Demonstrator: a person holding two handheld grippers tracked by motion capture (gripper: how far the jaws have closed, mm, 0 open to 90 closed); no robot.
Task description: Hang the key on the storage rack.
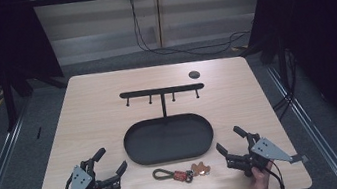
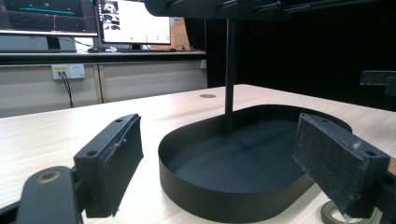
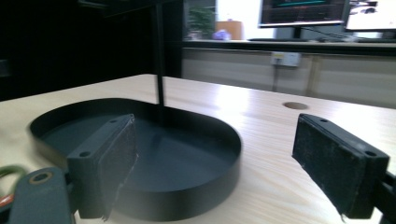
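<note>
A black oval tray [image 1: 135, 152] lies mid-table, with a thin post rising from its far rim to a crossbar with several hooks [image 1: 161, 91]. In front of the tray lies a keychain: a green cord loop [image 1: 163, 174], a red clip [image 1: 183, 175] and a brown tag [image 1: 201, 169]. My left gripper [image 1: 111, 162] rests near the front left edge, open and empty. My right gripper [image 1: 229, 140] rests near the front right edge, open and empty. The left gripper view looks across the tray [image 2: 201, 196], with the green cord [image 2: 334, 215] beside its right jaw. The right gripper view shows the tray [image 3: 196, 186] past its left jaw.
A round cable hole [image 1: 194, 74] sits in the tabletop behind the hook rack. Bare wood surrounds the tray on both sides. Cables hang down the wall behind the table. Monitors stand on a counter in the gripper views.
</note>
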